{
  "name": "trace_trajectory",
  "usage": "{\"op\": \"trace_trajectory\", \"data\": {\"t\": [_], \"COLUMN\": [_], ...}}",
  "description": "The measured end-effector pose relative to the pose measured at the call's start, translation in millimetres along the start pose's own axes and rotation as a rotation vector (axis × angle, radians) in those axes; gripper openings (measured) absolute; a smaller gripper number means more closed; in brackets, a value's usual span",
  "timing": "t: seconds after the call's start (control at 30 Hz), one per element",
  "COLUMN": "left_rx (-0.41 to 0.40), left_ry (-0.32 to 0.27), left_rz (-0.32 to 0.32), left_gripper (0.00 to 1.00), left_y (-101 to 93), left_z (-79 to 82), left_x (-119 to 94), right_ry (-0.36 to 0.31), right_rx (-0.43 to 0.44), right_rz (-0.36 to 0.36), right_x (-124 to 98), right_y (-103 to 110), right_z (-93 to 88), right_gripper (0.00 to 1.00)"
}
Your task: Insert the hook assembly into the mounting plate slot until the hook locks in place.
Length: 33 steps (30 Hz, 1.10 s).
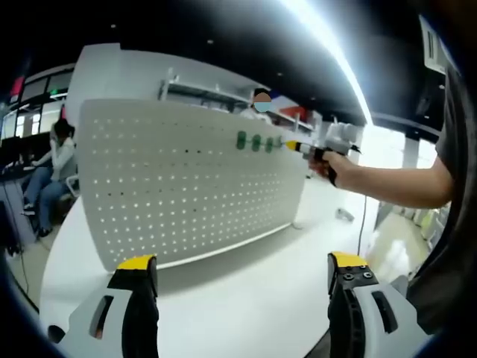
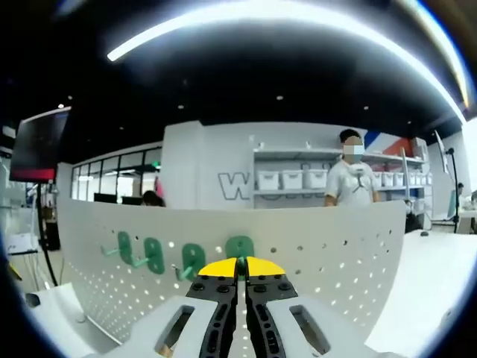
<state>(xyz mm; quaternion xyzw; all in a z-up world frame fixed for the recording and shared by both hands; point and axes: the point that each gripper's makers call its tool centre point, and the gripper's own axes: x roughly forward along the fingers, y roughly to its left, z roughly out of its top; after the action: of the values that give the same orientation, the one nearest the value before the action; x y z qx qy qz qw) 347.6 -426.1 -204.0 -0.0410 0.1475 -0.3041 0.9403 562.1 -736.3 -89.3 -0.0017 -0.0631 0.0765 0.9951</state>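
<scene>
While our right gripper (image 2: 240, 262) pinches a green hook (image 2: 240, 247) at the pegboard (image 2: 328, 253) — three hooks (image 2: 155, 256) hang left.
Our left gripper (image 1: 242, 267) gapes wide — empty, well back from the board.

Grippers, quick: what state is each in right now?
Left gripper: open, jaws wide apart, holding nothing.
Right gripper: shut at the pegboard, against a green hook; grip on it cannot be told.

An open-plan lab or workshop: white perforated pegboard panel (image 1: 186, 179) at 12 o'clock, white bin-laden wall shelves (image 2: 298, 179) beyond, seated desk workers (image 1: 52, 175) at 9
</scene>
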Motion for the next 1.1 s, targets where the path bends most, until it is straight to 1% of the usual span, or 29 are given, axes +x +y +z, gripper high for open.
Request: {"op": "trace_trajectory", "data": {"t": [0.17,0.23,0.33,0.37,0.47,0.53,0.6,0.63,0.73,0.83,1.1], "left_rx": [0.001,0.000,0.001,0.001,0.001,-0.001,-0.003,-0.003,-0.003,-0.008,-0.013], "left_ry": [0.006,0.006,0.008,0.008,0.010,0.011,0.010,0.010,0.011,0.011,0.019], "left_rz": [0.001,0.001,0.003,0.003,0.005,0.007,0.009,0.011,0.012,0.013,0.005], "left_gripper": [0.96,0.96,0.95,0.95,0.95,0.95,0.95,0.95,0.94,0.94,0.95], "left_y": [1.2,1.3,1.4,1.5,2.6,3.6,5.0,5.5,5.8,6.5,4.6], "left_z": [-2.0,-2.3,-3.0,-3.0,-3.1,-3.3,-3.3,-3.4,-3.8,-4.8,-8.7], "left_x": [0,0,0,0,0,0,-1,-1,-1,0,2], "right_ry": [-0.012,-0.011,-0.021,-0.027,-0.035,-0.025,-0.024,-0.026,-0.015,-0.021,-0.002], "right_rx": [-0.003,-0.017,-0.012,0.003,-0.005,-0.008,0.020,0.019,-0.006,0.000,-0.036], "right_rz": [-0.002,-0.009,-0.012,-0.006,-0.011,-0.016,-0.015,-0.017,-0.021,-0.023,-0.026], "right_x": [0,0,0,0,0,1,3,4,6,5,7], "right_y": [-1,-1,-2,-2,-1,-1,-3,-4,-3,-2,-2], "right_z": [-1.0,-3.5,-5.6,-5.9,-5.8,-8.4,-12.0,-11.2,-11.8,-12.2,-14.5], "right_gripper": [0.00,0.00,0.00,0.00,0.00,0.00,0.00,0.00,0.00,0.00,0.00]}}
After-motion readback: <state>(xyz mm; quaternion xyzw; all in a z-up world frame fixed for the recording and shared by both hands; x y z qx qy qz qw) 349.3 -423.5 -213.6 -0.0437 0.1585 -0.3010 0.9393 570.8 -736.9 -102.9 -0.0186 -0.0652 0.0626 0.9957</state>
